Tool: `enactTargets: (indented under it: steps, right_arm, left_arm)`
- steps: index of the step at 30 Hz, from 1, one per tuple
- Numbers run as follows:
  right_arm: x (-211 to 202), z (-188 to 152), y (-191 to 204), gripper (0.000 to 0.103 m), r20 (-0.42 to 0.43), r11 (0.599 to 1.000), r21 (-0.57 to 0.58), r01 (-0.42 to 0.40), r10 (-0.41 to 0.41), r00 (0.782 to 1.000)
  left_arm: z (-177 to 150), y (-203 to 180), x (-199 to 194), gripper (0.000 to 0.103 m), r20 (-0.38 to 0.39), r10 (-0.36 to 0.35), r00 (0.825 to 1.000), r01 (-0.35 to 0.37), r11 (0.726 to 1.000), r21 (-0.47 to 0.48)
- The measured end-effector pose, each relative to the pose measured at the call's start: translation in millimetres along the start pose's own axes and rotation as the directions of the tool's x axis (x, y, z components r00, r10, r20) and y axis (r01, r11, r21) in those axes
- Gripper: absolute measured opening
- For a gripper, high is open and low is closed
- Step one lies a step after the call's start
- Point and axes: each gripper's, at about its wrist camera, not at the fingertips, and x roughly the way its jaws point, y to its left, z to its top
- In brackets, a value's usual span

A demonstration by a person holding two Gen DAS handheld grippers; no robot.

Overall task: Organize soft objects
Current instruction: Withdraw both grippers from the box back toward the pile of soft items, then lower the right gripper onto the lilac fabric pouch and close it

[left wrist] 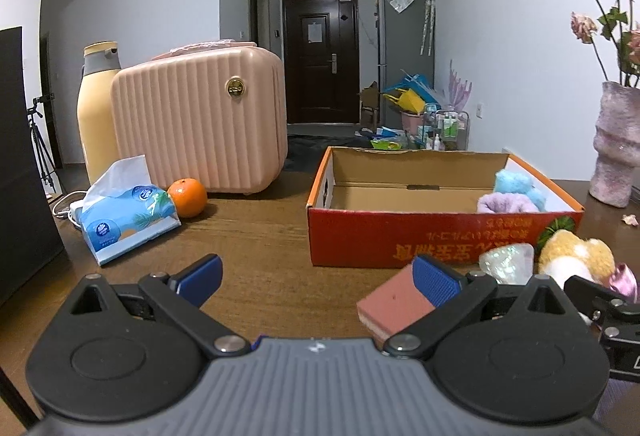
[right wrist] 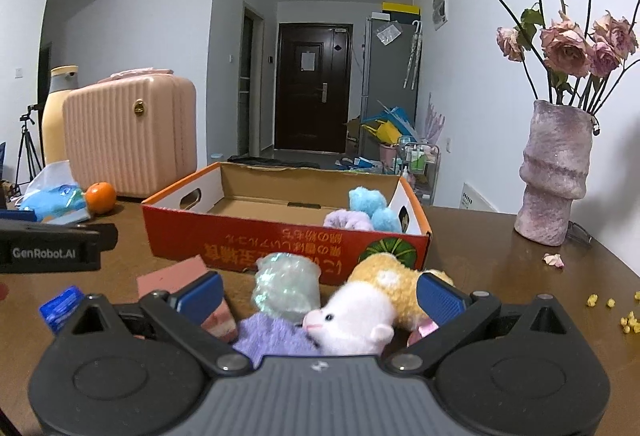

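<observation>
So the left gripper is sitting spread wide over the brown wooden table, nothing between its blue pads, with a pink sponge block at its 3 o'clock. The right gripper is gaping too, a white-and-tan plush toy lying between its fingers. At 12 o'clock, the open red cardboard box is holding blue and lilac fluffy balls.

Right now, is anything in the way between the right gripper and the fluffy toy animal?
Nothing visible. The right gripper is open, and the plush toy already lies between its fingers. A purple cloth lies beside the toy, touching it, and a shiny green bundle sits just behind.
</observation>
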Motion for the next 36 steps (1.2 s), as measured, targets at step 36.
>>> enactTargets:
  steps: [36]
  right_arm:
    - [-21, -38, 18, 0.103, -0.128, 0.998, -0.042, -0.041, 0.035, 0.991]
  left_arm:
    - [-37, 31, -48, 0.103, -0.069, -0.111, 0.991, 0.114, 0.993, 0.043]
